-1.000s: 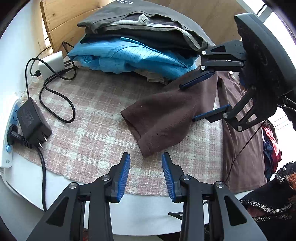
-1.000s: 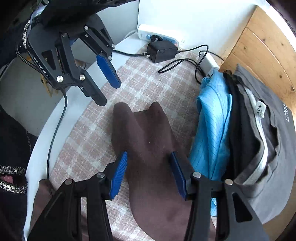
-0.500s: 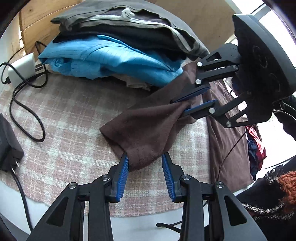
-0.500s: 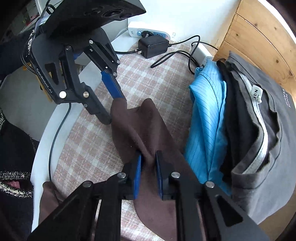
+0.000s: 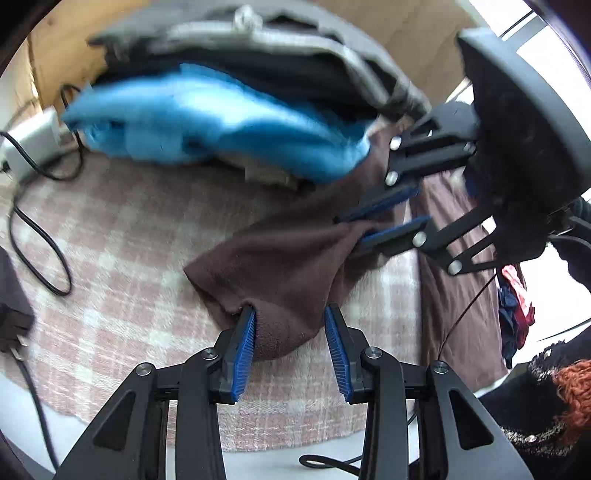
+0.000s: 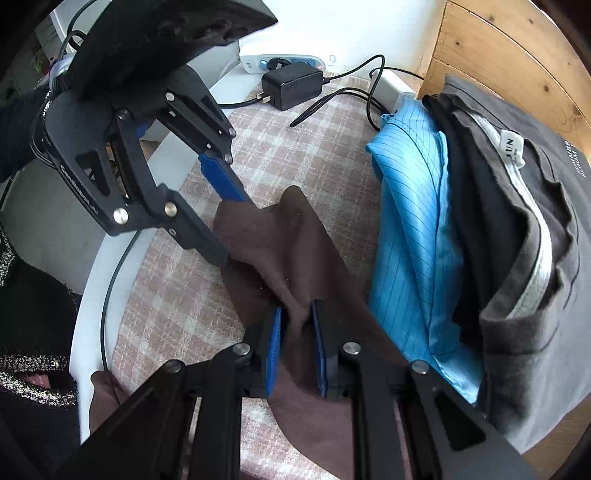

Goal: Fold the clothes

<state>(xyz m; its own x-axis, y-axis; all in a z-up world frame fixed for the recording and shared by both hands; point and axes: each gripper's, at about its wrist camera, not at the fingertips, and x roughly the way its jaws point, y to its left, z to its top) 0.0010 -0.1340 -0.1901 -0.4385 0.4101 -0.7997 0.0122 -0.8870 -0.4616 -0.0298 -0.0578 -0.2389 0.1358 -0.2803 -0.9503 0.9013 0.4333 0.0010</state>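
Black linkage tongs (image 5: 291, 341) with blue ribbed pads, silver screws; sparkly-trimmed black sleeve (image 6: 33, 328).

White neck label (image 6: 512, 147) on grey shirt (image 6: 546, 295) in the stack: letters "UN" readable, anything before them hidden by the fold. Same shirt has small print (image 6: 574, 160) at its right edge, too small and cut off to read. Left tool (image 6: 236, 221) frame carries raised lettering (image 6: 79, 188), starts "Can", rest unclear. Black charger (image 6: 291, 88) has faint marking on its top face, unreadable. Left wrist view blurred; the label (image 5: 246, 16) there shows no legible text.
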